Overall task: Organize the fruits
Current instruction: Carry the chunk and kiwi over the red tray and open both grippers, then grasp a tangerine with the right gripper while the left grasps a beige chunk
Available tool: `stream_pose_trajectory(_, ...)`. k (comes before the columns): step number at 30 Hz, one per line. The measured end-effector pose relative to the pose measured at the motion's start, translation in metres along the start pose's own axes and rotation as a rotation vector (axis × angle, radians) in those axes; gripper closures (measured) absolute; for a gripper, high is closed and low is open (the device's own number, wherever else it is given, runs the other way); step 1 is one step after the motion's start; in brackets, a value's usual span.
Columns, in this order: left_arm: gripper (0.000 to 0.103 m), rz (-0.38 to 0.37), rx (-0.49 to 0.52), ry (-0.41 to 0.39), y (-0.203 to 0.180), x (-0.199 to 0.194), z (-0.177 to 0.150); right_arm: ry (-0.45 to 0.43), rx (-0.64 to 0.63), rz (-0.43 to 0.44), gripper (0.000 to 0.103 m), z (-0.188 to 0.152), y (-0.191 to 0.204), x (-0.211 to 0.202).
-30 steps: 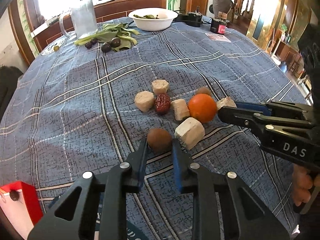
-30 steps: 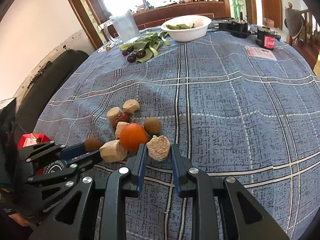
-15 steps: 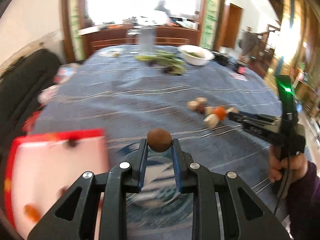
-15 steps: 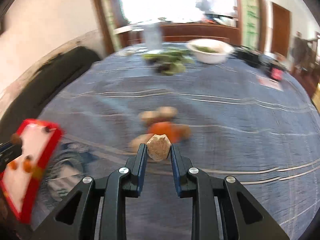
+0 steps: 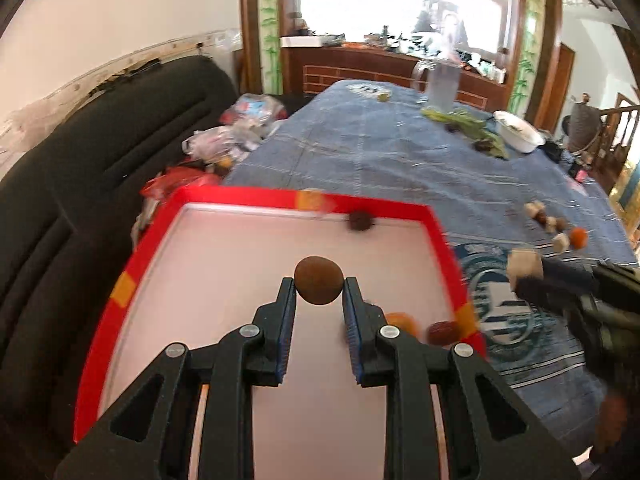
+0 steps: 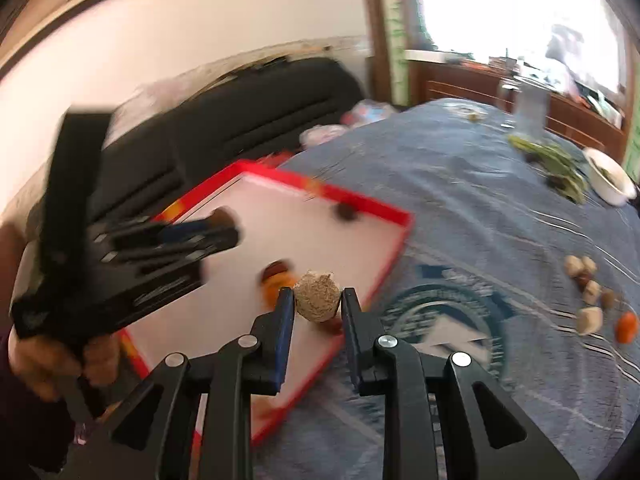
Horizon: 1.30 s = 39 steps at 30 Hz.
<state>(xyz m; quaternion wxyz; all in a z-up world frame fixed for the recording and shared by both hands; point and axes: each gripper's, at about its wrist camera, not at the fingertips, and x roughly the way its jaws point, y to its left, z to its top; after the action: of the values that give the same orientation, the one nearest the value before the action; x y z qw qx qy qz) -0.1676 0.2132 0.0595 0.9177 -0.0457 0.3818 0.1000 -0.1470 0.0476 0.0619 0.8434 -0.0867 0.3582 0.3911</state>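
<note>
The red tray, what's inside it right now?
Inside the red tray: a dark fruit by the far rim, plus an orange fruit and a reddish-brown one near the right rim. The left gripper hides part of the tray floor.

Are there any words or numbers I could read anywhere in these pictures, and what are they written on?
None can be read.
Round blue-and-white emblem printed on the blue tablecloth: it may have lettering around its ring, too blurred to read.
Side of the left tongs: pale marks, smeared by motion, unreadable.
Red-rimmed tray: orange patches only, no letters.
</note>
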Motion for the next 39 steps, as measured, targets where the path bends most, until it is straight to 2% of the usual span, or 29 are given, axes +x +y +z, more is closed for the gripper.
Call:
stream_pose_trajectory(4, 0.077, -0.002, -0.015, 0.018, 0.014, 0.005, -0.007, 0.05, -0.017, 0.034, 0.08, -0.008, 0.013, 0.013)
stream_pose_trajectory(11, 0.077, -0.002, -0.001, 0.044, 0.013, 0.014, -0.015, 0.131, -0.003, 0.059, 0.079, -0.021, 0.013, 0.037)
stream_pose_trajectory(14, 0.077, 0.005, 0.009, 0.048, 0.012, 0.016, -0.016, 0.117, -0.026, 0.049, 0.078, -0.023, 0.017, 0.037)
stream_pose_trajectory(19, 0.077, 0.038, 0.041, 0.054, 0.007, 0.017, -0.017, 0.11, -0.04, 0.079, 0.056, -0.023, 0.019, 0.033)
stream_pose_trajectory(22, 0.071, 0.058, 0.049, 0.055, 0.005, 0.016, -0.016, 0.058, -0.048, 0.076, 0.054, -0.022, 0.018, 0.019)
stream_pose_trajectory(24, 0.053, 0.065, 0.048, 0.048, 0.005, 0.014, -0.015, 0.01, -0.046, 0.05, 0.051, -0.019, 0.007, 0.006)
stream_pose_trajectory(26, 0.041, 0.11, 0.059, 0.024, 0.002, 0.009, -0.013, -0.02, -0.019, 0.017, 0.047, -0.019, -0.006, -0.005)
stream_pose_trajectory(28, 0.037, 0.134, 0.086, -0.003, -0.005, 0.003, -0.009, -0.046, 0.039, -0.009, 0.046, -0.018, -0.029, -0.015)
stream_pose_trajectory(32, 0.031, 0.085, 0.109, -0.026, -0.024, -0.005, 0.0, -0.069, 0.165, -0.078, 0.046, -0.023, -0.081, -0.036)
stream_pose_trajectory(37, 0.023, -0.029, 0.205, -0.059, -0.077, -0.014, 0.014, -0.106, 0.291, -0.211, 0.045, -0.035, -0.151, -0.072)
stream_pose_trajectory(39, 0.021, -0.083, 0.241, -0.061, -0.1, -0.015, 0.019, -0.115, 0.338, -0.295, 0.04, -0.04, -0.184, -0.086)
